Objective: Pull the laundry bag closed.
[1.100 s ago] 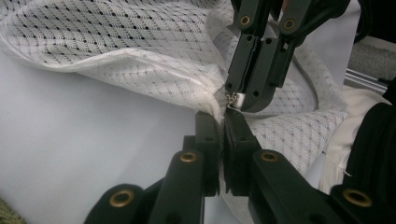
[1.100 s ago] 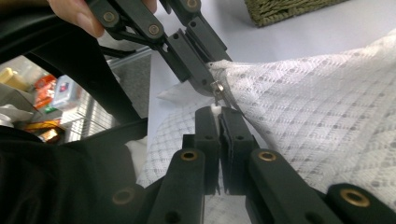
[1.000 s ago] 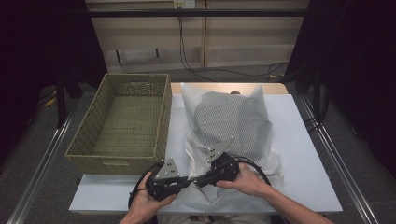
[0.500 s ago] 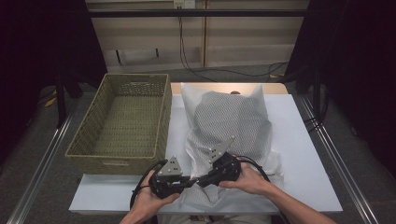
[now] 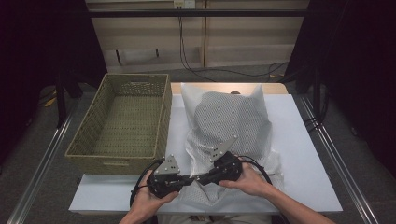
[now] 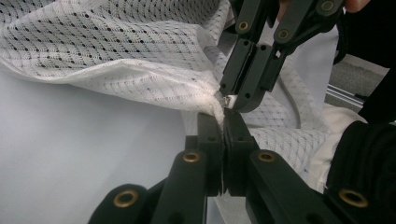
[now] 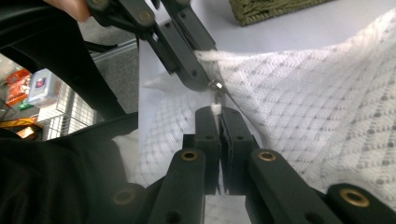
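Lying on the white table (image 5: pixel 303 154), just right of the woven basket (image 5: pixel 126 123), the white mesh laundry bag (image 5: pixel 231 121) covers a pillow-like white item, and its near edge reaches the front of the table where both grippers meet.

The bag looks very light and soft. It folds and bunches easily, so I judge it will sag and follow any pull instead of keeping its shape. The mesh is probably not slippery, but it is thin and a hard tug could stretch it. The good place to hold is the thicker hem at the near edge, next to the small metal zipper pull (image 7: pixel 215 85), and not the open mesh.

The left gripper (image 6: pixel 223 122) has its jaws clenched on a bunched corner of this hem. The right gripper (image 7: pixel 218 112) has its jaws pressed together on a small white tab at the zipper. In the high view, the left hand (image 5: pixel 149 200) and the right hand (image 5: pixel 250 179) hold the two tools low over the table edge, with the tips pointing toward each other and almost touching.
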`<state>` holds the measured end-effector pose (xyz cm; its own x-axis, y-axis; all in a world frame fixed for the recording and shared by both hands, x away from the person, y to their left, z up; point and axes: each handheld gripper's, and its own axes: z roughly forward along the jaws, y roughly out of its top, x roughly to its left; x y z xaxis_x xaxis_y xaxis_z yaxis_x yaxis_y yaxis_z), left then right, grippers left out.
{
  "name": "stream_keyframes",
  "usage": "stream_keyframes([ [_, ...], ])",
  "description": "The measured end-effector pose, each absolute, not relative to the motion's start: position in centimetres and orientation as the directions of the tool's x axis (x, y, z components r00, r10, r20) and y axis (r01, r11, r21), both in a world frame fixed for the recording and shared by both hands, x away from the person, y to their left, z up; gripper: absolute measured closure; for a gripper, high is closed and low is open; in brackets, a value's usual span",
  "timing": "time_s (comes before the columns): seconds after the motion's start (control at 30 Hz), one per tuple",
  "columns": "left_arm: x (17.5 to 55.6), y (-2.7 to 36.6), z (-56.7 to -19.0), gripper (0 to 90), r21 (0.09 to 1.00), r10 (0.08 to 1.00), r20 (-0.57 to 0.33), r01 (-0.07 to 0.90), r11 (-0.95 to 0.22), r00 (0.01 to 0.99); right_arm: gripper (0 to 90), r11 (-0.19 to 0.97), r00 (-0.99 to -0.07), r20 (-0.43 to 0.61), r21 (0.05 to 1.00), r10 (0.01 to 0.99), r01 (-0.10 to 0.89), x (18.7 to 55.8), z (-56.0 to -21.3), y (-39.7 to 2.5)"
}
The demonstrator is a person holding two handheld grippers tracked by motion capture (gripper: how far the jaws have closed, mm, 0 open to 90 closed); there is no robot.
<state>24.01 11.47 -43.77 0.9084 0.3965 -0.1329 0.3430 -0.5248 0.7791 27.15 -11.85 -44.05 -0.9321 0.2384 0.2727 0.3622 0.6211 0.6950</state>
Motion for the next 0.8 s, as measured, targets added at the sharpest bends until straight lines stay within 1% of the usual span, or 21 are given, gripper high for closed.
stream_keyframes([
  [0.33, 24.06, 11.75, -43.57, 88.1, 0.786, 0.406, -0.136, 0.348, -0.511, 0.904, 87.2, 0.619, -0.93, 0.268, 0.695, 0.25, 0.366, 27.21, -44.01, -11.93],
  [0.5, 24.05, 11.95, -43.56, 88.2, 0.791, 0.413, -0.145, 0.356, -0.497, 0.899, 87.2, 0.632, -0.928, 0.259, 0.68, 0.268, 0.372, 27.13, -44.04, -11.96],
  [0.8, 24.13, 12.08, -43.48, 88.2, 0.793, 0.411, -0.141, 0.351, -0.498, 0.901, 87.2, 0.623, -0.929, 0.255, 0.689, 0.268, 0.369, 27.28, -43.9, -12.24],
])
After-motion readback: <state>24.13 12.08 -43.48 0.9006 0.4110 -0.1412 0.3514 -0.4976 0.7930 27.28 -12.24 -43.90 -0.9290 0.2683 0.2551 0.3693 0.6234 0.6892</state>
